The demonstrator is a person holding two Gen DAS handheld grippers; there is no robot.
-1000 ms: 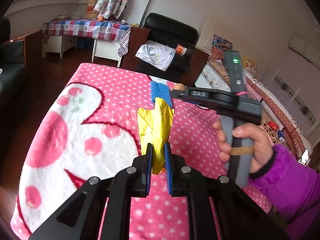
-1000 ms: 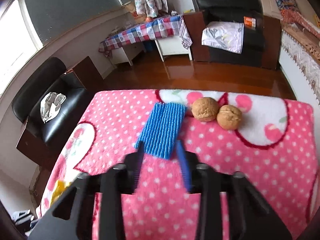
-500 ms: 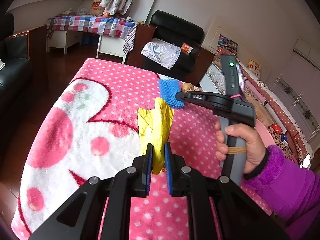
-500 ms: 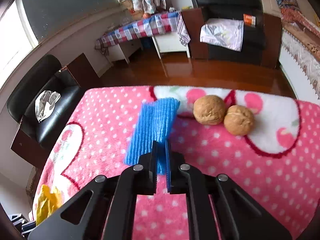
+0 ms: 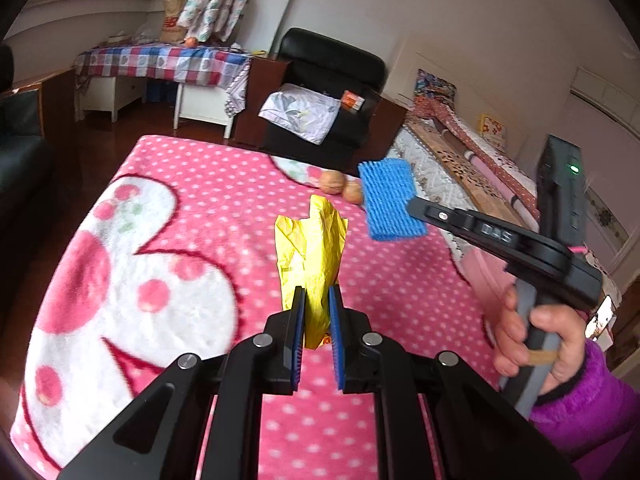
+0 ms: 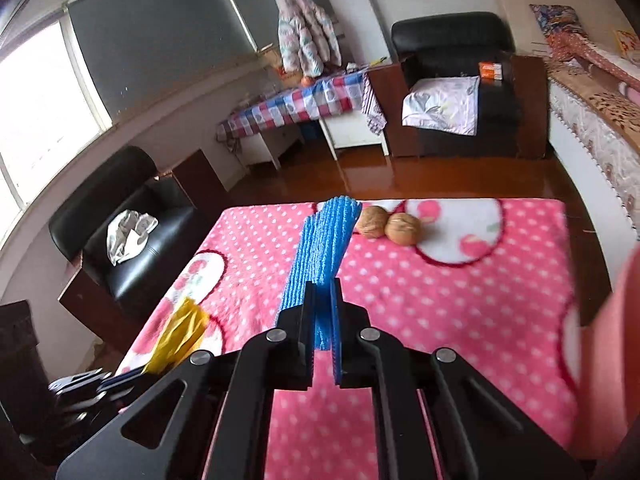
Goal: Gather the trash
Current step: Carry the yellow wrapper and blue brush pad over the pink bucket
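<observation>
My left gripper (image 5: 317, 304) is shut on a crumpled yellow wrapper (image 5: 310, 248), held up above the pink dotted blanket (image 5: 200, 200). My right gripper (image 6: 323, 296) is shut on a blue ribbed foam net (image 6: 320, 252), lifted off the blanket. In the left wrist view that blue net (image 5: 390, 200) hangs from the right gripper (image 5: 414, 204) at the right, with a hand (image 5: 532, 340) in a purple sleeve on its handle. The yellow wrapper (image 6: 180, 332) shows at the lower left of the right wrist view.
Two walnuts (image 6: 390, 226) lie on the blanket's far side, also seen as walnuts (image 5: 340, 186) behind the wrapper. Black armchairs (image 6: 132, 232) stand left and behind the table. A checked-cloth table (image 5: 160, 64) and a bed (image 5: 480, 172) border the room.
The right gripper closed on the blue net and lifted it off the blanket, up and to the right. The left gripper kept its hold on the yellow wrapper and rose slightly.
</observation>
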